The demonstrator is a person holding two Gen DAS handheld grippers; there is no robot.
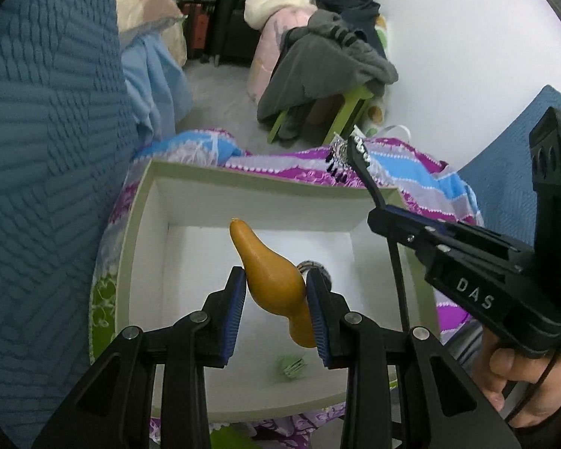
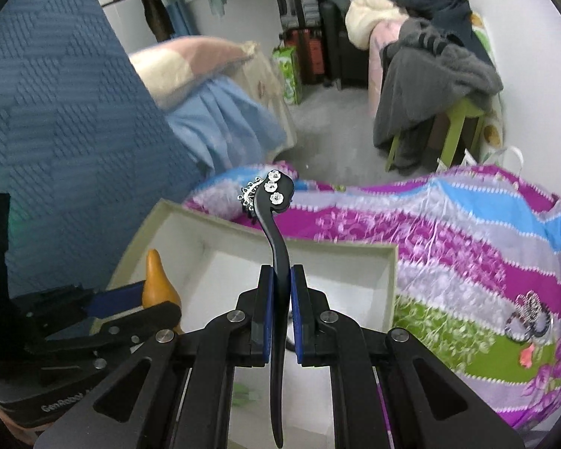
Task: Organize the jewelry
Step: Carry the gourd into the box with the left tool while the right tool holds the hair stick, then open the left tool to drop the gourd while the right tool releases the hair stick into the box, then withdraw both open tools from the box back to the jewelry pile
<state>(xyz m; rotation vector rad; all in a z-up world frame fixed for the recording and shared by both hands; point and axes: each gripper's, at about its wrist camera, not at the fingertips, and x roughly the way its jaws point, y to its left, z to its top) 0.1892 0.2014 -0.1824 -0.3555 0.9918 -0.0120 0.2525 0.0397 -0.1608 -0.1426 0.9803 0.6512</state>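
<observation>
My left gripper (image 1: 276,280) is shut on an orange gourd-shaped piece (image 1: 269,269) and holds it over the open white box (image 1: 142,232). My right gripper (image 2: 280,277) is shut on a black hairpin (image 2: 276,232) with small white flowers and silver dangles at its top, held upright above the box (image 2: 389,262). The right gripper and the hairpin also show in the left wrist view (image 1: 377,194), above the box's right side. Inside the box lie a small green piece (image 1: 291,364) and a dark ring-like item (image 1: 314,265), partly hidden behind my left finger.
The box rests on a purple, blue and green patterned quilt (image 2: 467,243). A beaded bracelet (image 2: 529,316) lies on the quilt at the right. A blue textured headboard (image 1: 48,149) stands at the left. Beyond are a green stool with clothes (image 2: 430,86), pillows and suitcases.
</observation>
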